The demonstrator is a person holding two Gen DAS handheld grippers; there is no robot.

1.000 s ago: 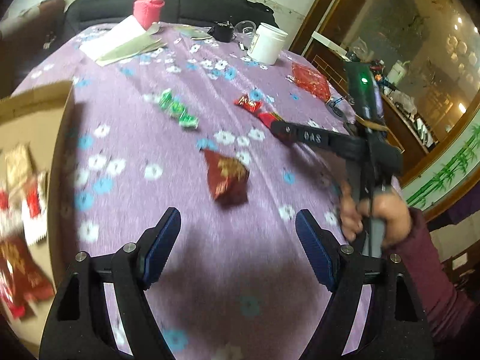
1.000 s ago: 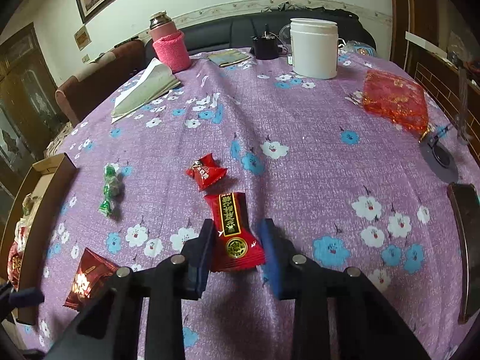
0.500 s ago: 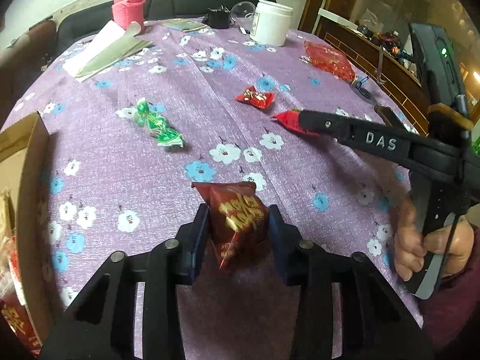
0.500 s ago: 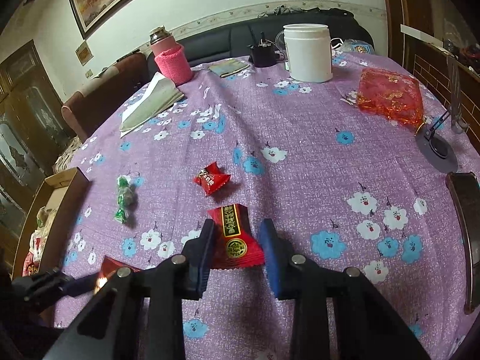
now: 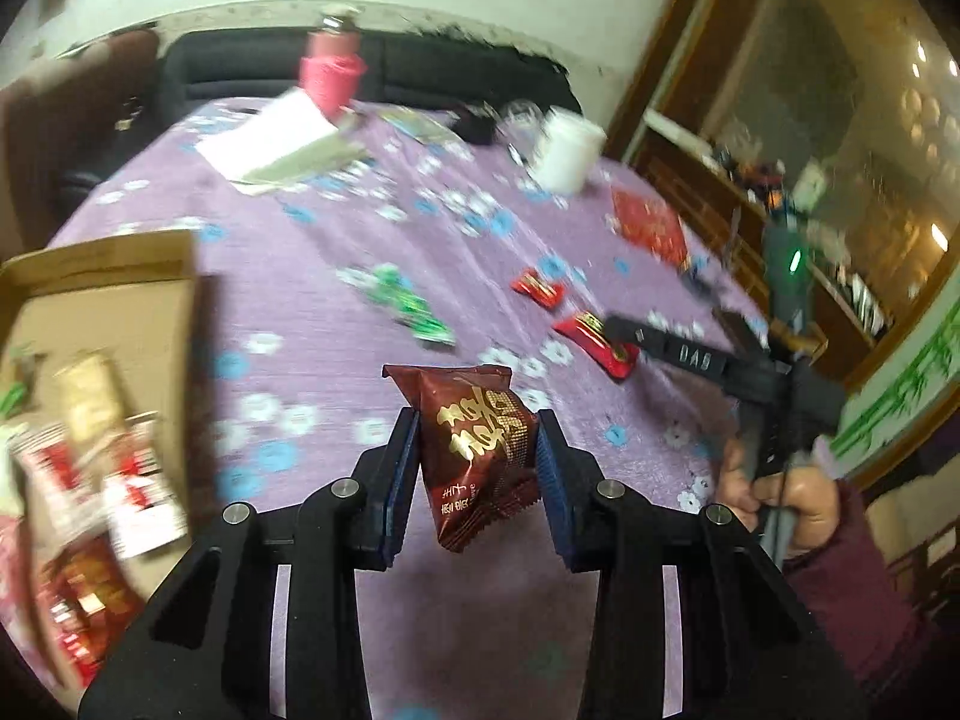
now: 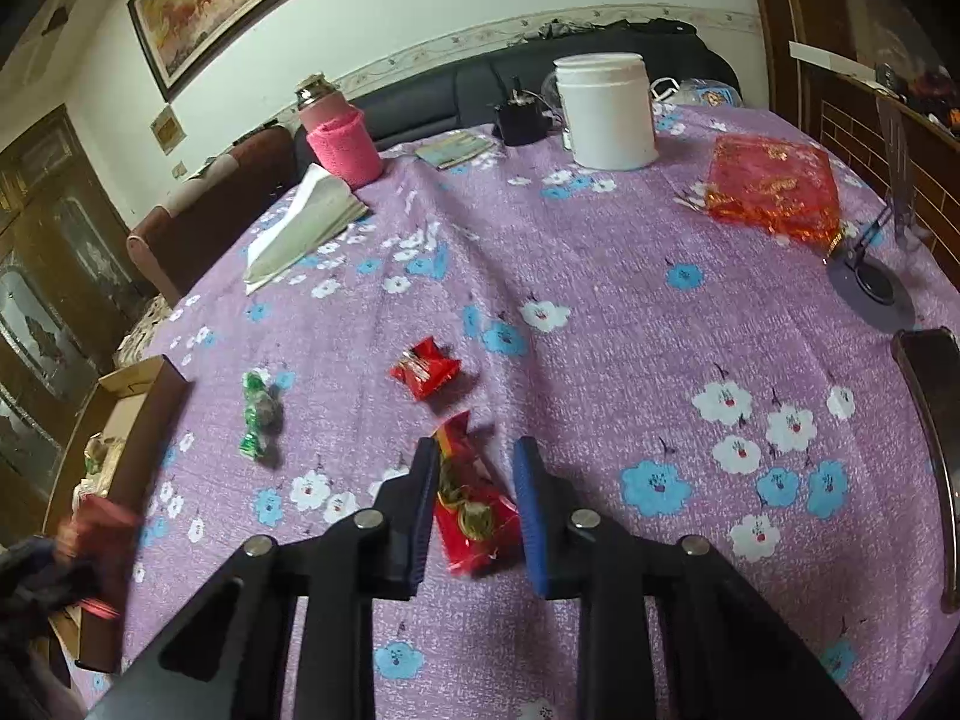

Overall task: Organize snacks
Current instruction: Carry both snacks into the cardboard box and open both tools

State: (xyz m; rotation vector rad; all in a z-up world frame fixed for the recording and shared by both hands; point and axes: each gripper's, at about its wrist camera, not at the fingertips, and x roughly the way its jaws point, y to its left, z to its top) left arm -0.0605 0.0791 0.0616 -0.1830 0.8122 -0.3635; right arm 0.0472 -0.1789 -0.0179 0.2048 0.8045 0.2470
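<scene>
Your left gripper (image 5: pixel 477 462) clamps the dark red snack packet (image 5: pixel 477 450), lifted off the purple tablecloth (image 5: pixel 312 312), its long axis upright. Next, carry it left to the cardboard box (image 5: pixel 120 312). Your right gripper (image 6: pixel 474 498) pinches the red packet (image 6: pixel 471 507), lengthwise away from you.

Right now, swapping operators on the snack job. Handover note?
Left gripper: jaws have just closed on the dark red snack packet, lifted off the table.
Right gripper: jaws have just closed on the red packet, low over the purple tablecloth.
Cardboard box at the table's left edge already holds several snacks.
Left: drop both packets in the box, then fetch the green candies and the small red candy.
</scene>
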